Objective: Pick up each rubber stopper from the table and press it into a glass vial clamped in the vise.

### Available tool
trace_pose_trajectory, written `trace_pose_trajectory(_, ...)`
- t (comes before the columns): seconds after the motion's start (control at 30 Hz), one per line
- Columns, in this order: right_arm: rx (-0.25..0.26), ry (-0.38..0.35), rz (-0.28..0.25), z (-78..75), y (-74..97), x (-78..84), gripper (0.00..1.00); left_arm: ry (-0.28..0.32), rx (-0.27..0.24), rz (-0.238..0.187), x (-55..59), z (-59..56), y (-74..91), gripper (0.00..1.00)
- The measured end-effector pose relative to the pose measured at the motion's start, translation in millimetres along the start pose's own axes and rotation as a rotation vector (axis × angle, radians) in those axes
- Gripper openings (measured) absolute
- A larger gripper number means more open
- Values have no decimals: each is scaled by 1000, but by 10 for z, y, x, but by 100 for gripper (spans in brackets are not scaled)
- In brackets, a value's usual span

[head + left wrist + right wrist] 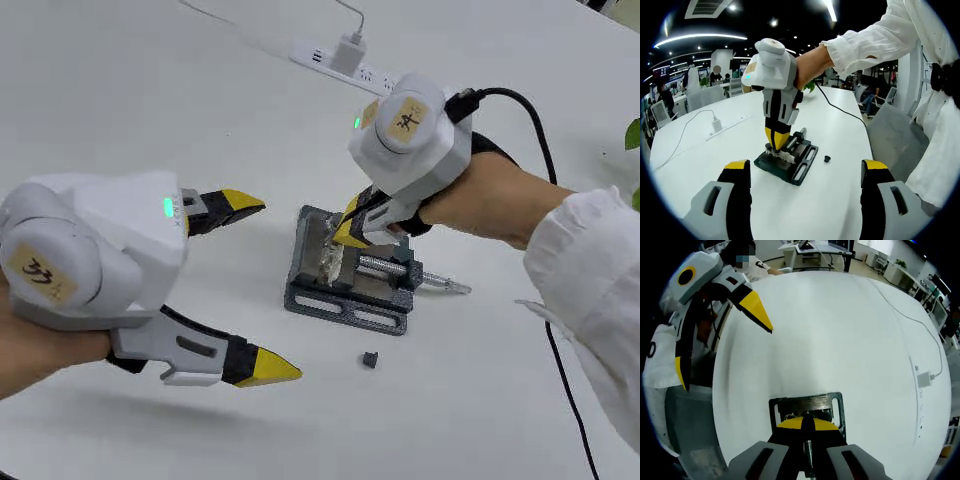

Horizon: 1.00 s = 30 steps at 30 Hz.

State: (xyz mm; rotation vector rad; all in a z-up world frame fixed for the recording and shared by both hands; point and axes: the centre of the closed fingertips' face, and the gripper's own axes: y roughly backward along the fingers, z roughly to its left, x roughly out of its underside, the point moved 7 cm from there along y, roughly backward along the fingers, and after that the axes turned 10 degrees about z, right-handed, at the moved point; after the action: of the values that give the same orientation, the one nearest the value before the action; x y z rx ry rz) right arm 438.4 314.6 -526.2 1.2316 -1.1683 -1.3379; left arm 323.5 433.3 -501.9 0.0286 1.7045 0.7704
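The right claw [345, 232] is pressed together over the vial [328, 262] in the vise [350, 298]; the left claw [280, 288] is held spread, empty. A stopper [369, 359] is seen beside the vise.

grippers 2: left gripper [280, 288], right gripper [350, 225] | vise [348, 275] 1 | rubber stopper [369, 359] loose on the table [150, 120] 1 | glass vials [328, 258] in vise: number unclear | power strip [345, 62] 1, toward far table edge | charger [349, 52] 1 | black cable [540, 130] 1
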Motion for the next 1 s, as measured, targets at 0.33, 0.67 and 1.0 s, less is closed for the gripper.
trace_pose_trajectory(0.33, 13, -75, -109, 13, -18, 79, 0, -8, 0, 11, -22, -42, 19, 89)
trace_pose_trajectory(0.67, 20, -106, -191, 57, 105, 167, 7, -26, 5, 30, -49, -74, 22, 89)
trace_pose_trajectory(1.0, 49, -119, -259, 143, 261, 313, 21, -50, 17, 50, -76, -116, 20, 88)
